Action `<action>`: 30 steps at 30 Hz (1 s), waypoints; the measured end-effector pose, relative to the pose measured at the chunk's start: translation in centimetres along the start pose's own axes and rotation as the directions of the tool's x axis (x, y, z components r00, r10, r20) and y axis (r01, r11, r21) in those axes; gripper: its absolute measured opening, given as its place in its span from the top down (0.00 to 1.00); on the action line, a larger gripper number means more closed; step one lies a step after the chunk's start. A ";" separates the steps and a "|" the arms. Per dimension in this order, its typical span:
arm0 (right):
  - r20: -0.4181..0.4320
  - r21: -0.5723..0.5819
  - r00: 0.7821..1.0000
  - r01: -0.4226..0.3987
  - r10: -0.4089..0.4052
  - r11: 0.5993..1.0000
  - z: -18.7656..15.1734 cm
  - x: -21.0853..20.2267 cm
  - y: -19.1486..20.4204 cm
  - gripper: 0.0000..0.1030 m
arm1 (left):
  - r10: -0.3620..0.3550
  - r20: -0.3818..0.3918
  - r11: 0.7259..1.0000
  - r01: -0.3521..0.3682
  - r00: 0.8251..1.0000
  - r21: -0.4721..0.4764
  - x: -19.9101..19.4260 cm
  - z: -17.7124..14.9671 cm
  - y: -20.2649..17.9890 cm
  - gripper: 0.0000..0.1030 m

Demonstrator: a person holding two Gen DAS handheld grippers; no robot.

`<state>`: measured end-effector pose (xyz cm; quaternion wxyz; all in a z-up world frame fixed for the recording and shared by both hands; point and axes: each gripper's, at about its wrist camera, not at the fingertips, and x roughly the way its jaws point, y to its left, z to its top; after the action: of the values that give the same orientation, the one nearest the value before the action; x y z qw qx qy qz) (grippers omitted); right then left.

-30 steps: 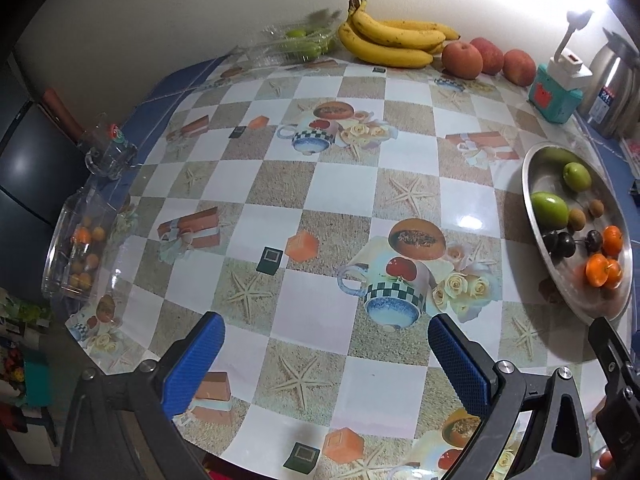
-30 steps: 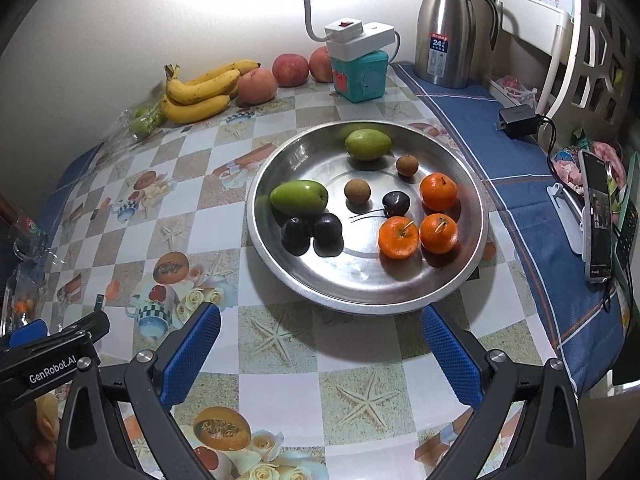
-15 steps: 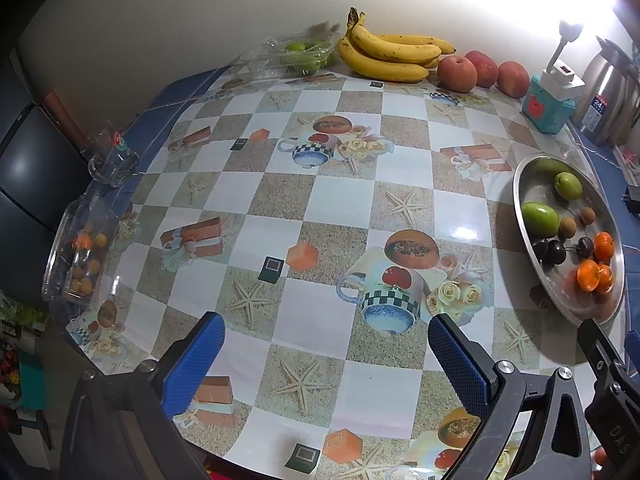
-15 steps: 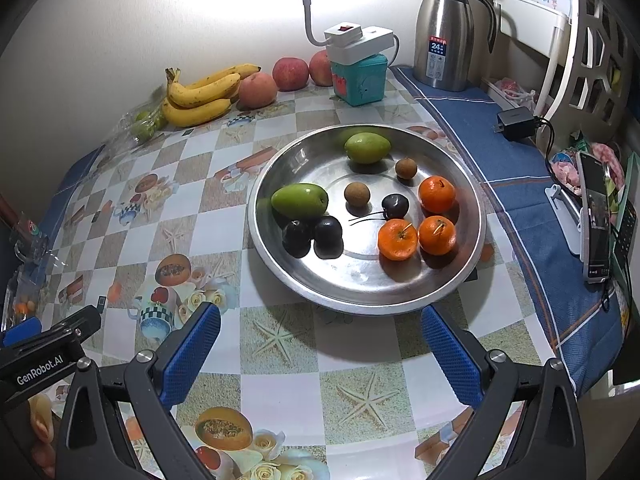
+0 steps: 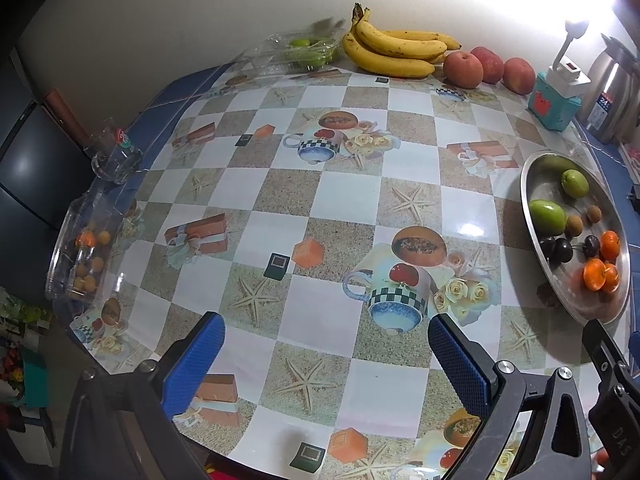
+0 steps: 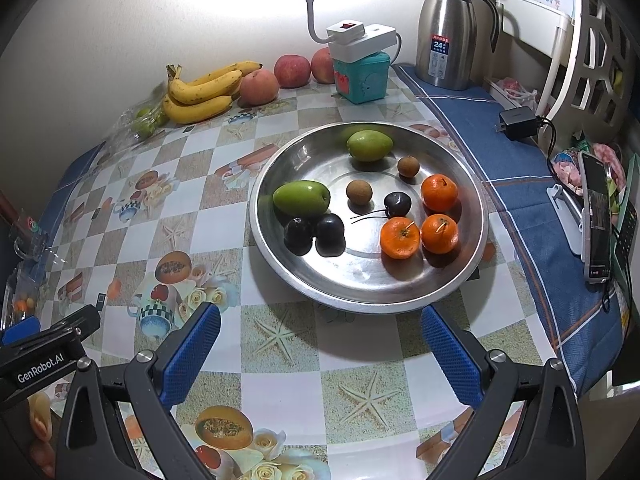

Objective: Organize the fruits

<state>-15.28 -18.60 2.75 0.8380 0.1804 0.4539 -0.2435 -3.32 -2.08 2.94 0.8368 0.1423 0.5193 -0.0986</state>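
While neither tool carries anything, we hold both over the near edge of the table, which fits surveying before a first pick. Our right gripper (image 6: 320, 344) has its ribbed blue pads spread wide and empty, aimed at the steel tray (image 6: 280, 256) just beyond at twelve o'clock. Our left gripper (image 5: 326, 352) is equally wide apart and empty, over the glossy checked tablecloth (image 5: 348, 196), with the tray at its three o'clock.

The tray is shallow, round and mirror-bright, so loose round fruit stays corralled by its raised rim. In the right wrist view, nearest us at the tray's five o'clock sit two tangerines (image 6: 418, 234), touching, dimpled and matte; a third tangerine (image 6: 439, 193) lies just behind. At seven o'clock two dark plums (image 6: 314, 234), smooth and shiny, touch each other, and a green mango (image 6: 302, 198), waxy and oblong, lies against them at nine. Near the centre are a long-stemmed cherry (image 6: 397, 205) and a rough tan longan (image 6: 359, 192); a second longan (image 6: 408, 166) and a second green mango (image 6: 369, 145) lie toward twelve. Like already lies mostly by like, so we judge the sorting partly done.

Farther off, against the wall at eleven o'clock, a curved bunch of bananas (image 6: 204, 90) and three blushed apples (image 6: 292, 72) remain outside the tray. In the left wrist view, a clear plastic clamshell (image 5: 80, 252) of small orange fruits sits at the table's nine o'clock edge, and a clear bag of green fruit (image 5: 304, 50) lies just left of the bananas.
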 end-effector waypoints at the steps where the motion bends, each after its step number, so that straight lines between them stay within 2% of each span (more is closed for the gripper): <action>1: 0.000 -0.001 1.000 0.000 0.000 1.000 0.0 0.0 0.0 0.02 | 0.001 -0.001 1.000 -0.001 1.000 0.001 0.0 0.0 0.0 0.00; 30: -0.008 -0.006 1.000 0.002 -0.002 1.000 0.0 0.2 0.2 0.02 | 0.015 -0.013 1.000 -0.015 1.000 0.003 0.3 -0.1 0.0 0.00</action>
<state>-15.12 -18.51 2.57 0.8364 0.1782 0.4582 -0.2422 -3.24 -2.09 2.60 0.8340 0.1480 0.5234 -0.0923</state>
